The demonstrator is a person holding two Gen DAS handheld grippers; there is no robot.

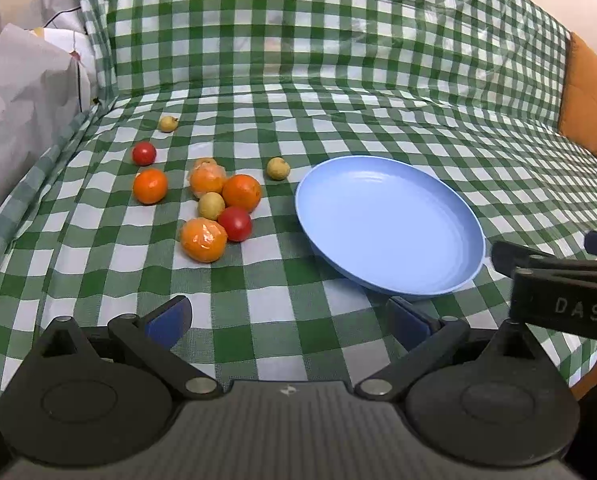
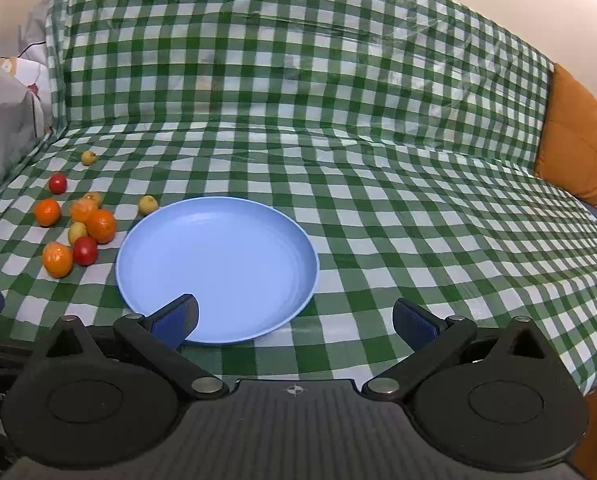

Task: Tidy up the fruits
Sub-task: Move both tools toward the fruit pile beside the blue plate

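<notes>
Sitting left of the blue plate [image 2: 218,264] is a loose pile of fruit [image 1: 214,208]; left gripper [image 1: 288,316] and right gripper [image 2: 296,316] both gape wide, holding nothing.

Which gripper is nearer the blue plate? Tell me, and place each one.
Right. The right gripper sits at the blue plate's near rim, one finger overlapping it. The left gripper is short of the plate, offset toward the fruit side.
</notes>
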